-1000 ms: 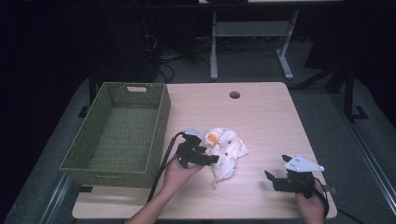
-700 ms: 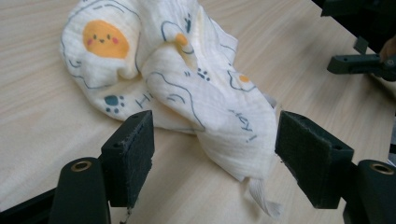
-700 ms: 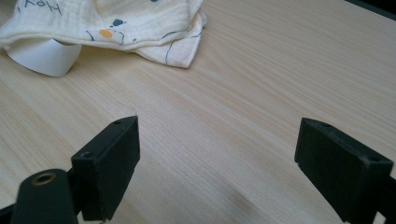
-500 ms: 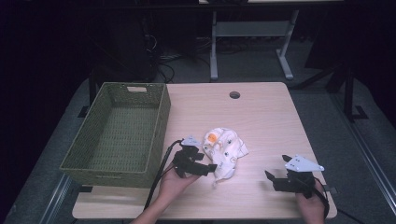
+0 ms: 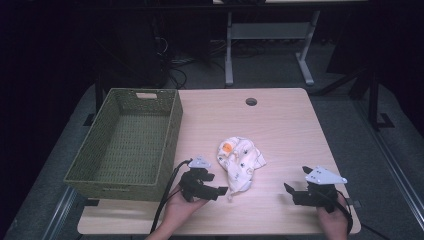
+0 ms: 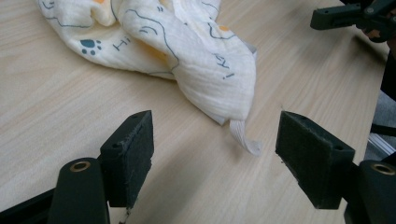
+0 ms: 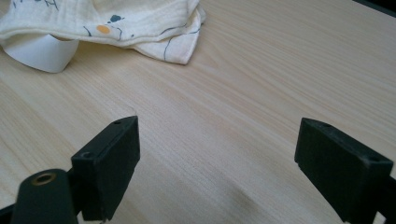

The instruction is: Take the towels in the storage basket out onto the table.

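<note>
Basket (image 5: 125,145) empty (cloth (image 5: 240,160) on table (image 5: 280,125)); both grippers' jaws released.

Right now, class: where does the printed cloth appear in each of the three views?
High view: cloth at table centre, right of the basket.
Left gripper view: upper left, just beyond the jaws.
Right gripper view: top left corner.
Shared landmark: the wooden tabletop.

Soft crinkled printed cloth (image 6: 187,60) on smooth matt pale wood-grain table (image 6: 56,116) (basket (image 5: 125,145): green woven weave).
</note>
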The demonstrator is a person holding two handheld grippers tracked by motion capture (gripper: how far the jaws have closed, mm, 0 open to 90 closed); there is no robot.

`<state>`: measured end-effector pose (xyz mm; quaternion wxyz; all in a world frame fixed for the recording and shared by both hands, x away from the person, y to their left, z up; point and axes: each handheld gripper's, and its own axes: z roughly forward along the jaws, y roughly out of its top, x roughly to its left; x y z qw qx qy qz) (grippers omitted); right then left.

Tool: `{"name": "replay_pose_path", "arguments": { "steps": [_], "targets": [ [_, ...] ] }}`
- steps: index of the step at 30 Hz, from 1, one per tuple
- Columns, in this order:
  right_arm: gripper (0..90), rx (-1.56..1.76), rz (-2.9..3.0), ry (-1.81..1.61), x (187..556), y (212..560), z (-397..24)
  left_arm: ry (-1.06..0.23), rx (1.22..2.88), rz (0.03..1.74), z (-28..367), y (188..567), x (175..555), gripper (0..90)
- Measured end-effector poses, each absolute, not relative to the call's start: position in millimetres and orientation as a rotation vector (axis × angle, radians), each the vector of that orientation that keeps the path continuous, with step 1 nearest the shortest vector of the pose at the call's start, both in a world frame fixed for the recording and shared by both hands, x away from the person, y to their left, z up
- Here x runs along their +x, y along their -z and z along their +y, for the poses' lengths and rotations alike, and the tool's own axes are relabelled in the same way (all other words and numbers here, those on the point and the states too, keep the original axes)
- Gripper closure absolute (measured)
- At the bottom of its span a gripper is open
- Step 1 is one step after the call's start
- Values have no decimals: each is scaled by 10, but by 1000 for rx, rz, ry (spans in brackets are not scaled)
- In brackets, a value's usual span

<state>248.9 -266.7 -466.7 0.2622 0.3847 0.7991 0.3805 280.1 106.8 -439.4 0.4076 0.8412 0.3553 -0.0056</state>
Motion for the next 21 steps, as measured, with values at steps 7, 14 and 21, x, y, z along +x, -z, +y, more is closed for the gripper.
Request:
{"name": "replay_pose_path", "arguments": {
  "steps": [7, 14, 21],
  "targets": [
    [137, 1053, 2163, -1027, 2480, 4681, -2668, -15, 2153, 880, 1095, 4389, 2727, 274],
    [137, 1061, 2158, -1037, 2468, 4676, -2658, 0, 2154, 880, 1185, 4481, 2603, 274],
    [137, 1047, 2165, -1046, 2500, 4681, -2679, -27, 2150, 870, 1149, 4468, 2621, 261]
  ]
}}
